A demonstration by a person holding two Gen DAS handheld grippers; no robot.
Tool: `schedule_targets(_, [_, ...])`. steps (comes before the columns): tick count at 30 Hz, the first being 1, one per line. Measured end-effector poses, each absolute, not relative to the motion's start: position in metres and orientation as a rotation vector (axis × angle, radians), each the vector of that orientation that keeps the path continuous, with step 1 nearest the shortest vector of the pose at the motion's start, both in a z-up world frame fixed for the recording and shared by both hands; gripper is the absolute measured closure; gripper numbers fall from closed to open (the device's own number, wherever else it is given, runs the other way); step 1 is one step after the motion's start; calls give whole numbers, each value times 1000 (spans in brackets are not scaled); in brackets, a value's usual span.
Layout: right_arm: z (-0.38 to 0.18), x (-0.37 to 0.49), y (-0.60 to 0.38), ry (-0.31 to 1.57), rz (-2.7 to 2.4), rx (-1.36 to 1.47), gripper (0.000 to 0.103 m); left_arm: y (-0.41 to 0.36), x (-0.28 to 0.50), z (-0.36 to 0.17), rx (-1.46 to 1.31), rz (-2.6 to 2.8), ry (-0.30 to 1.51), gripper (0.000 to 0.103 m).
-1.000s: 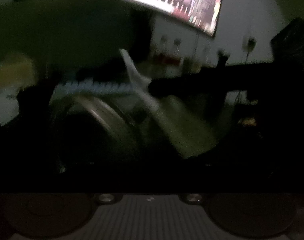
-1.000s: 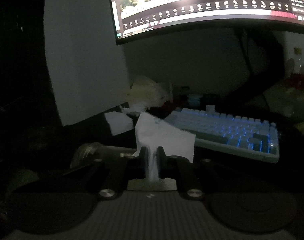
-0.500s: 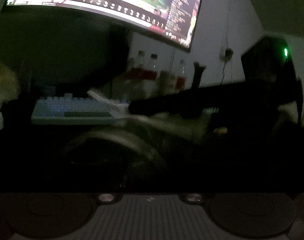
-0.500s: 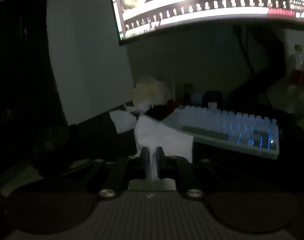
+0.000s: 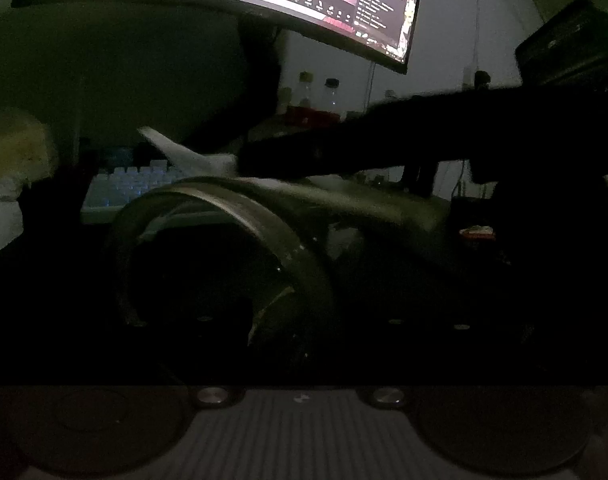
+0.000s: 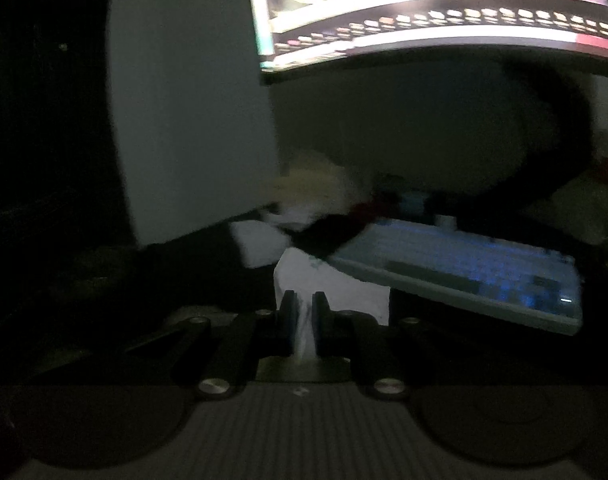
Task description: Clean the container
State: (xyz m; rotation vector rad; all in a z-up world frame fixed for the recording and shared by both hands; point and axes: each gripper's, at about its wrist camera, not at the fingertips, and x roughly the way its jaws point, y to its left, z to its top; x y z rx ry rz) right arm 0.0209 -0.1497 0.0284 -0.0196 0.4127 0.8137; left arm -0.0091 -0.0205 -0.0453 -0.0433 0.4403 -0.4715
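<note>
The room is very dark. In the left wrist view a round dark container [image 5: 271, 248] lies on its side close to the camera, its open mouth to the left. My left gripper's fingers are lost in the dark around it. The right gripper's arm [image 5: 384, 148] crosses above the container, holding a white tissue [image 5: 191, 156] by its top. In the right wrist view my right gripper [image 6: 302, 308] is shut on the white tissue [image 6: 336, 292], which sticks up between the fingers.
A backlit keyboard [image 6: 472, 272] lies on the desk under a curved lit monitor [image 6: 444, 8]. A pale yellow fluffy object [image 6: 316, 180] and white paper [image 6: 259, 244] sit at the back left. Bottles [image 5: 316, 92] stand at the back.
The left view has swung and the container now sits larger and nearer. The right gripper with the tissue has moved forward and left; the monitor looms closer.
</note>
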Motion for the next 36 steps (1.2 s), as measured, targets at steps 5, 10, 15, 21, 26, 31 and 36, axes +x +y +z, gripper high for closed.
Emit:
schedule_targets(5, [28,28,-157,424,833,1,92,-18,-7,-42,-56,-456,461,50])
schedule_targets(10, [28,45,-167,444,701,-5,91,-24,-3,-36,-28,-400,500,38])
schedule_targets(15, [31,31,-152,426,793,-45,91,-20,-3,-36,-46,-396,500,33])
schedule_targets(21, [30,43,-151,428,790,-31,91,-17,-3,-36,-63,-404,496,31])
schedule_targets(26, [26,57,-157,444,693,12,90,-19,-3,-36,-61,-403,497,30])
schedule_targets(31, [27,51,-151,428,727,-2,90,-19,-4,-36,-61,-404,496,30])
schedule_targets(36, [27,50,-153,431,736,5,90,-19,-5,-37,-57,-402,495,30])
